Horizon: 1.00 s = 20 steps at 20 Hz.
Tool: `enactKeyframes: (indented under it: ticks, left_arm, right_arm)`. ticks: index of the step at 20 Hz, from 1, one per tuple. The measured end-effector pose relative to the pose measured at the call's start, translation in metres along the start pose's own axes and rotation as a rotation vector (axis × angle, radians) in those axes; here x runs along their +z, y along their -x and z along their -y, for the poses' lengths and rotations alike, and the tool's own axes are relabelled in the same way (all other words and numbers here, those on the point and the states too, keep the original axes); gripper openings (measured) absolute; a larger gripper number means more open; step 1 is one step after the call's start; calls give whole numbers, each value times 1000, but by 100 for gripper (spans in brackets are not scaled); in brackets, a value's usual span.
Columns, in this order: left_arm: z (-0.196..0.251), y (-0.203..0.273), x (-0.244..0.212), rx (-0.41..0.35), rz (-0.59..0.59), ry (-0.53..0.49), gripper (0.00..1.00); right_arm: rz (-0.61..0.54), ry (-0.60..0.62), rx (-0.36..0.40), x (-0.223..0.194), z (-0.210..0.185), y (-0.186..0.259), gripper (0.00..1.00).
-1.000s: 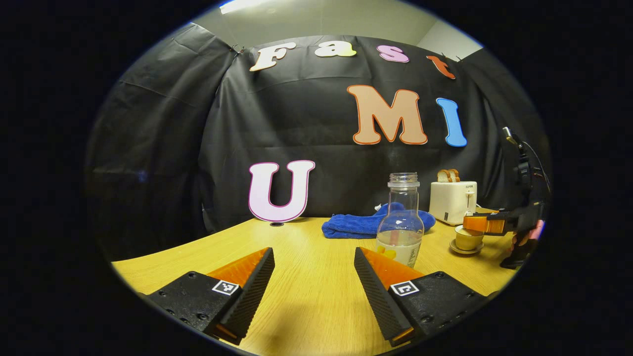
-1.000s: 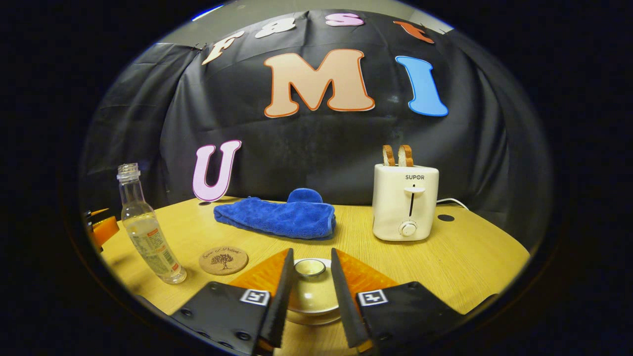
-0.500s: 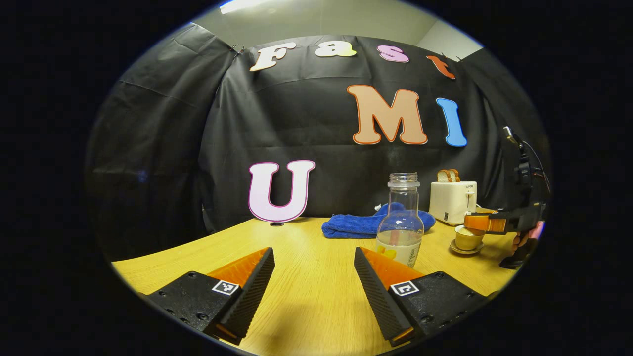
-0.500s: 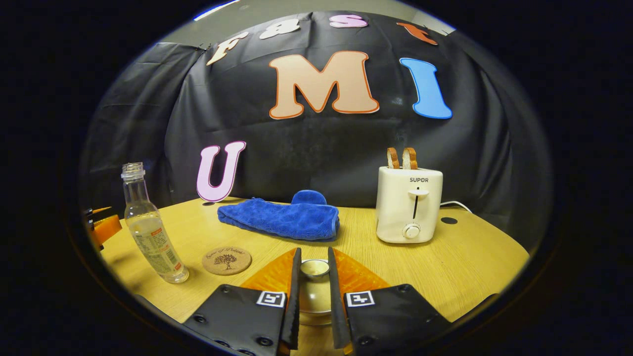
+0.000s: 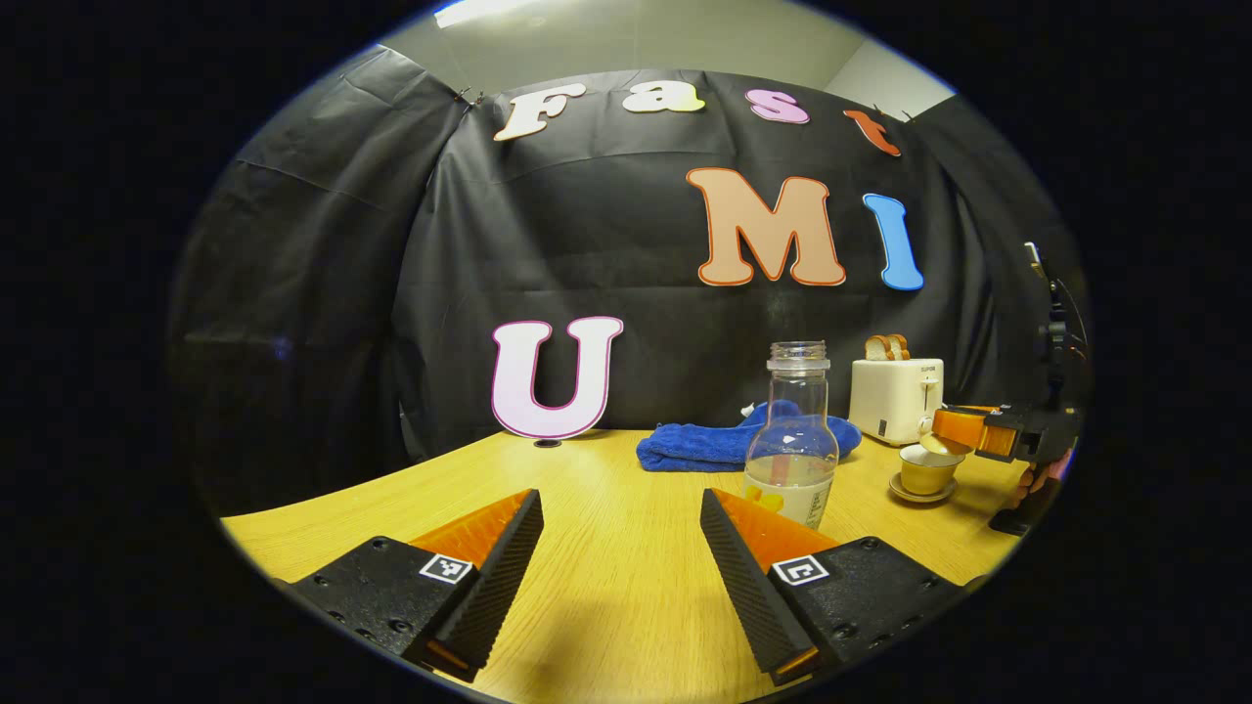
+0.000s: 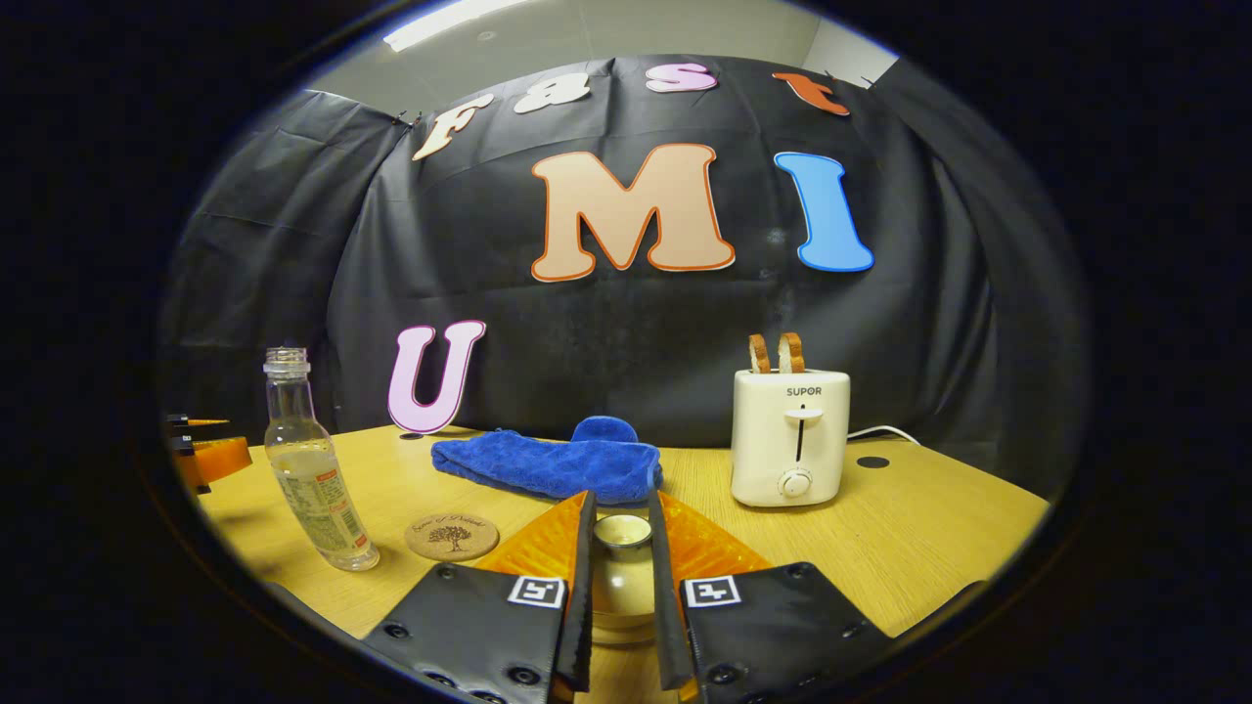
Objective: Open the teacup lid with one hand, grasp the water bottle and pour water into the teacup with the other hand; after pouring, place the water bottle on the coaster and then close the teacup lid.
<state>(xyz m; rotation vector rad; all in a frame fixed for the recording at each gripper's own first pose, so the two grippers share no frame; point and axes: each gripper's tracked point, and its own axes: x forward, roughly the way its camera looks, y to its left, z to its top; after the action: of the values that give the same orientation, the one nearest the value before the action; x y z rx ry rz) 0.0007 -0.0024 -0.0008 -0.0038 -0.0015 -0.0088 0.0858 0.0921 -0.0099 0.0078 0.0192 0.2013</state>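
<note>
ceramic teacup lid (image 6: pixel 622 533) sits clamped in the right hand-held gripper (image 6: pixel 622 518), lifted above the teacup (image 5: pixel 926 473); left hand-held gripper (image 5: pixel 621 513) gapes level.

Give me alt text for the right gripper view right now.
The right gripper is shut on the teacup lid, held above the wooden table. Beyond it lie a cork coaster and blue towel, with an uncapped water bottle at left and a toaster holding bread at right.

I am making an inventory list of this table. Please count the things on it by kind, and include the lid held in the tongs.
Water bottle: 1
Teacup on its saucer: 1
Teacup lid, held in the right tongs: 1
Coaster: 1
Blue towel: 1
Toaster: 1
Total: 6
</note>
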Motion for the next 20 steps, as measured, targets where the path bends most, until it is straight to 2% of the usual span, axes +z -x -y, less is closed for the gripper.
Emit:
enactKeyframes:
  ticks: [5,11,20]
  left_arm:
    - [6,1,0,-27,2,2,95]
    - [19,2,-1,-97,5,5,95]
    - [63,8,1,-315,8,11,94]
  right_arm:
    - [4,1,-24,2,6,19,29]
    - [12,3,-80,5,22,48,31]
    - [18,5,-122,7,38,81,29]
